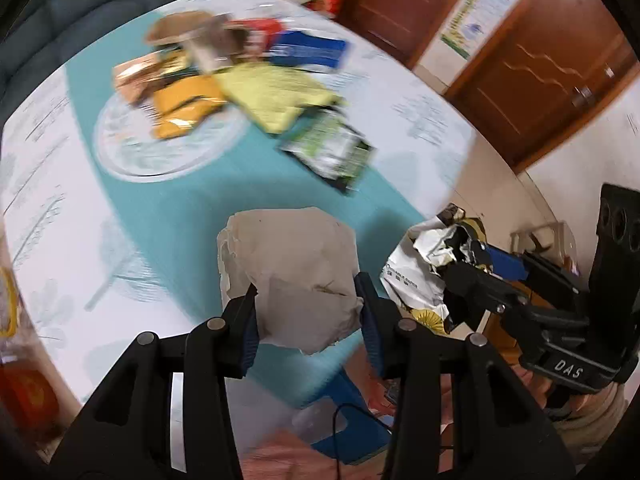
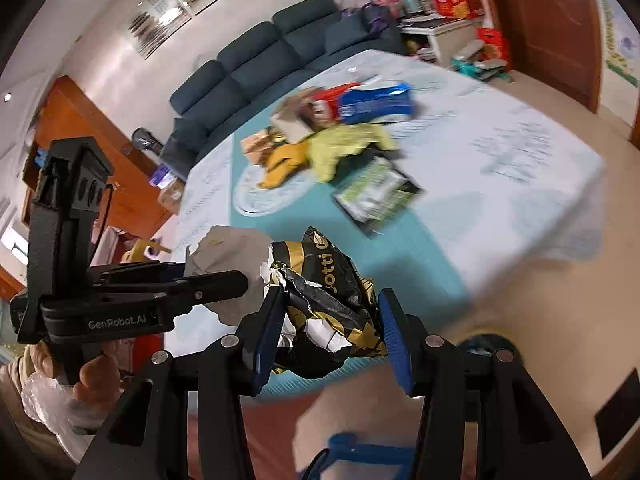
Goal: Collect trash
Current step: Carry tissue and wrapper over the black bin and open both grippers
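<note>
I see the table (image 1: 60, 184) filling most of the left wrist view, covered with a pale cloth that has a teal band down its middle. Behind it, in the upper left of the right wrist view, stands a dark blue sofa (image 2: 256, 64). Brown wooden doors (image 1: 540, 80) take up the upper right of the left wrist view.

On the table, toward the top centre of both views, lies a blurred heap of trash: a blue packet (image 1: 308, 50), a yellow-green wrapper (image 1: 276, 94), an orange packet (image 1: 184, 104) and a green-and-black packet (image 1: 332, 150) nearest me. Part of the heap lies over a round pale mat (image 1: 160, 148).

My left gripper (image 1: 308, 304) is at the bottom centre of its view, jaws clenched on a crumpled grey paper ball (image 1: 292, 264), which is lifted clear of the cloth. My right gripper (image 2: 332, 320) is at the bottom centre of its own view, jaws clenched on a crumpled black-and-gold wrapper (image 2: 328, 292), white inside where torn. The two held pieces hang close beside each other, near the table edge.

In the lower left of the right wrist view a hand (image 2: 96, 376) wraps the left gripper's handle.
</note>
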The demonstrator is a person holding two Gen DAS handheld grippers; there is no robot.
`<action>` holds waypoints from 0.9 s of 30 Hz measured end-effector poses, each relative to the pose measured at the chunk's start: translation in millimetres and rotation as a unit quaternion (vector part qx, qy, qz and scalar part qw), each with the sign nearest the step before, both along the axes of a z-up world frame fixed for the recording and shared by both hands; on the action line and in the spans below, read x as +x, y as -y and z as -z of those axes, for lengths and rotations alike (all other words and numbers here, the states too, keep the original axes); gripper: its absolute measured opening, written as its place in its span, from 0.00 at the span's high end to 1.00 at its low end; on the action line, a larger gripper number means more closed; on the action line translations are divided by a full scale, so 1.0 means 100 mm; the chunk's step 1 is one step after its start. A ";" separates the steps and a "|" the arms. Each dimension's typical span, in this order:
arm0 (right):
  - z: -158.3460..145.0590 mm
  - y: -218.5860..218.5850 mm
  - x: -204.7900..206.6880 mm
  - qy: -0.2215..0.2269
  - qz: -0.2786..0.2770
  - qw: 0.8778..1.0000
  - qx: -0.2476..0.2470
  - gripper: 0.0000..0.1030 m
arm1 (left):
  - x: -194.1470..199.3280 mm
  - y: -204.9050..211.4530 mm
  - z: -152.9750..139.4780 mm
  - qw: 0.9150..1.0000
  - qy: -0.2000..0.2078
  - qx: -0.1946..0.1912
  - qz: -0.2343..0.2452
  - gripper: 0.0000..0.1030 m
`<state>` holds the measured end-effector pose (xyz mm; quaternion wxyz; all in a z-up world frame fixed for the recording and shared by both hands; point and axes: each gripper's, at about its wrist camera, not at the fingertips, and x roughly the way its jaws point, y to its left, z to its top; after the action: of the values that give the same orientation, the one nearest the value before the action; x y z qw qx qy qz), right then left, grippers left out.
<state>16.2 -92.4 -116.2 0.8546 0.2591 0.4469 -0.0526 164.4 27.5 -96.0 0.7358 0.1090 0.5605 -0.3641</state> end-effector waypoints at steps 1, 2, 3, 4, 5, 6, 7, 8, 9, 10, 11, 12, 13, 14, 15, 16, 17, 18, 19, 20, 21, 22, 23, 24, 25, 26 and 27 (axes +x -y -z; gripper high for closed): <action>0.01 0.07 -0.12 -0.003 0.007 1.000 -0.002 0.54 | -0.13 0.09 0.00 1.000 0.003 -0.001 0.009 0.62; 0.03 0.13 -0.26 -0.007 0.013 1.000 -0.005 0.54 | -0.24 0.14 0.01 1.000 0.003 -0.002 0.017 0.62; 0.06 0.20 -0.39 -0.013 0.021 1.000 -0.008 0.54 | -0.39 0.25 0.06 1.000 0.003 -0.003 0.028 0.62; 0.12 0.29 -0.54 -0.021 0.031 0.999 -0.009 0.54 | -0.54 0.36 0.10 0.999 0.005 -0.001 0.039 0.62; 0.19 0.37 -0.66 -0.030 0.041 0.999 -0.009 0.54 | -0.65 0.44 0.14 0.999 0.006 0.000 0.047 0.62; 0.25 0.43 -0.76 -0.037 0.048 0.998 -0.007 0.54 | -0.79 0.55 0.20 0.998 0.006 0.002 0.059 0.62; 0.35 0.52 -0.90 -0.048 0.057 0.997 -0.005 0.54 | -0.90 0.64 0.26 0.998 0.005 0.004 0.068 0.62; 0.41 0.58 -0.99 -0.054 0.063 0.997 -0.004 0.54 | -1.01 0.73 0.34 0.997 0.003 0.008 0.077 0.62; 0.49 0.65 -1.08 -0.063 0.068 0.996 -0.002 0.54 | -1.13 0.84 0.42 0.996 0.001 0.012 0.087 0.62; 0.61 0.72 -1.16 -0.075 0.075 0.994 -0.003 0.54 | -1.23 0.93 0.51 0.995 0.002 0.017 0.095 0.62; 0.70 0.78 -1.23 -0.084 0.081 0.993 -0.003 0.54 | -1.32 1.00 0.59 0.995 0.001 0.023 0.100 0.62; 0.83 0.84 -1.28 -0.094 0.087 0.992 -0.001 0.54 | -1.41 1.09 0.70 0.994 -0.004 0.030 0.106 0.62; 0.99 0.92 -1.32 -0.105 0.095 0.990 0.008 0.54 | -1.48 1.17 0.81 0.993 -0.008 0.035 0.111 0.62; 1.13 0.98 -1.36 -0.114 0.102 0.988 0.014 0.54 | -1.54 1.25 0.93 0.993 -0.011 0.042 0.113 0.62; 1.32 1.06 -1.39 -0.127 0.108 0.986 0.016 0.54 | -1.58 1.33 1.06 0.992 -0.014 0.050 0.111 0.62; 1.47 1.10 -1.39 -0.136 0.111 0.984 0.017 0.54 | -1.62 1.41 1.22 0.992 -0.021 0.056 0.109 0.62; 1.65 1.16 -1.39 -0.145 0.115 0.982 0.022 0.54 | -1.64 1.47 1.34 0.992 -0.026 0.060 0.104 0.62; 1.82 1.20 -1.39 -0.153 0.119 0.981 0.028 0.54 | -1.66 1.54 1.50 0.992 -0.030 0.069 0.098 0.62; 2.02 1.26 -1.39 -0.162 0.127 0.978 0.031 0.54 | -1.68 1.62 1.68 0.992 -0.033 0.081 0.094 0.62; 2.18 1.30 -1.38 -0.169 0.133 0.976 0.037 0.54 | -1.68 1.67 1.81 0.991 -0.034 0.087 0.092 0.62; 2.34 1.34 -1.39 -0.176 0.138 0.974 0.045 0.54 | -1.68 1.73 2.00 0.991 -0.037 0.093 0.087 0.61; 2.51 1.39 -1.39 -0.185 0.145 0.971 0.051 0.54 | -1.68 1.76 2.14 0.991 -0.041 0.097 0.083 0.61; 2.67 1.42 -1.41 -0.191 0.150 0.968 0.058 0.54 | -1.66 1.80 2.29 0.991 -0.049 0.100 0.078 0.60; 2.78 1.45 -1.41 -0.193 0.154 0.967 0.063 0.53 | -1.63 1.82 2.45 0.991 -0.054 0.103 0.069 0.59; 2.92 1.49 -1.42 -0.198 0.158 0.965 0.070 0.53 | -1.63 1.83 2.58 0.991 -0.053 0.108 0.064 0.59; 3.04 1.52 -1.43 -0.200 0.161 0.963 0.076 0.53 | -1.61 1.86 2.71 0.990 -0.049 0.118 0.057 0.58; 3.14 1.54 -1.42 -0.202 0.165 0.962 0.081 0.53 | -1.58 1.87 2.83 0.990 -0.053 0.123 0.053 0.58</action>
<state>-126.1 -246.7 -429.8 0.7021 0.3819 0.5642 -0.2073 6.3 -159.7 -379.0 0.6657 0.2089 0.6324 -0.3365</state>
